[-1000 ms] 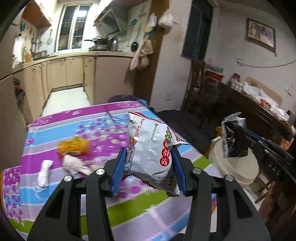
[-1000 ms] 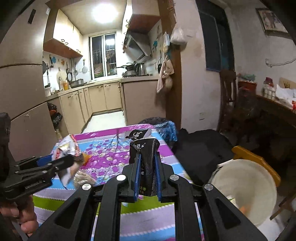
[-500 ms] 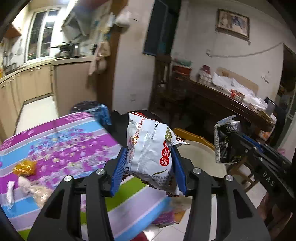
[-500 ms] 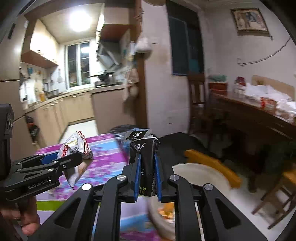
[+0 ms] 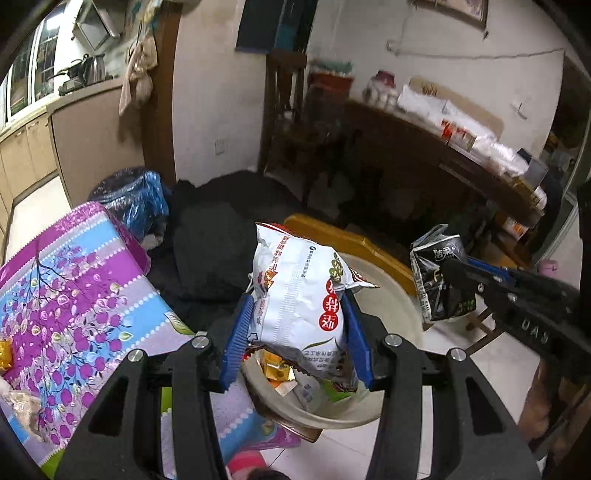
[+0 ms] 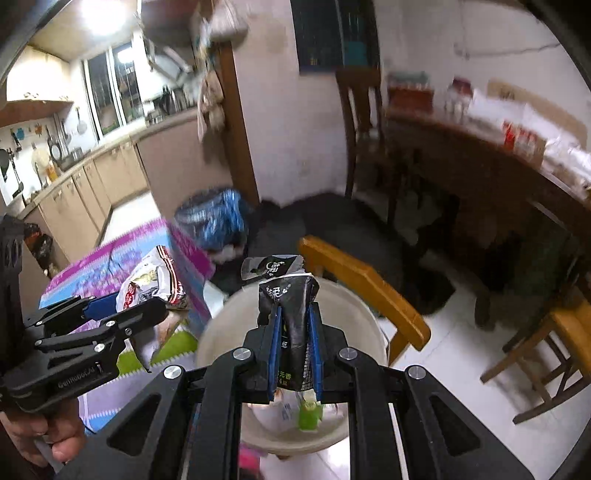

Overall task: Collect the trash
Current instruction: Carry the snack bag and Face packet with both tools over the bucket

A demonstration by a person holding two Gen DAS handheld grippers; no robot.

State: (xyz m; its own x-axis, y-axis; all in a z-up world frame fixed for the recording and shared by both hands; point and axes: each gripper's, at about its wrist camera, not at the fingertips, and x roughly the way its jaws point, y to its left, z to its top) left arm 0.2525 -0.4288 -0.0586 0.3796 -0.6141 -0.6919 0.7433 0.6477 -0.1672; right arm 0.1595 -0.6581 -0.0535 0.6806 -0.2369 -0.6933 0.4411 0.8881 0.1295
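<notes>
carrying phase: left tool pinching white snack bag, right tool pinching black carton, both over bin off worktop corner; release is judged next.

Floral tablecloth, wooden chair and blue bag nearby

Dim room lit by a glaring ceiling lamp; motion blur, fisheye-bent dark edges.
</notes>
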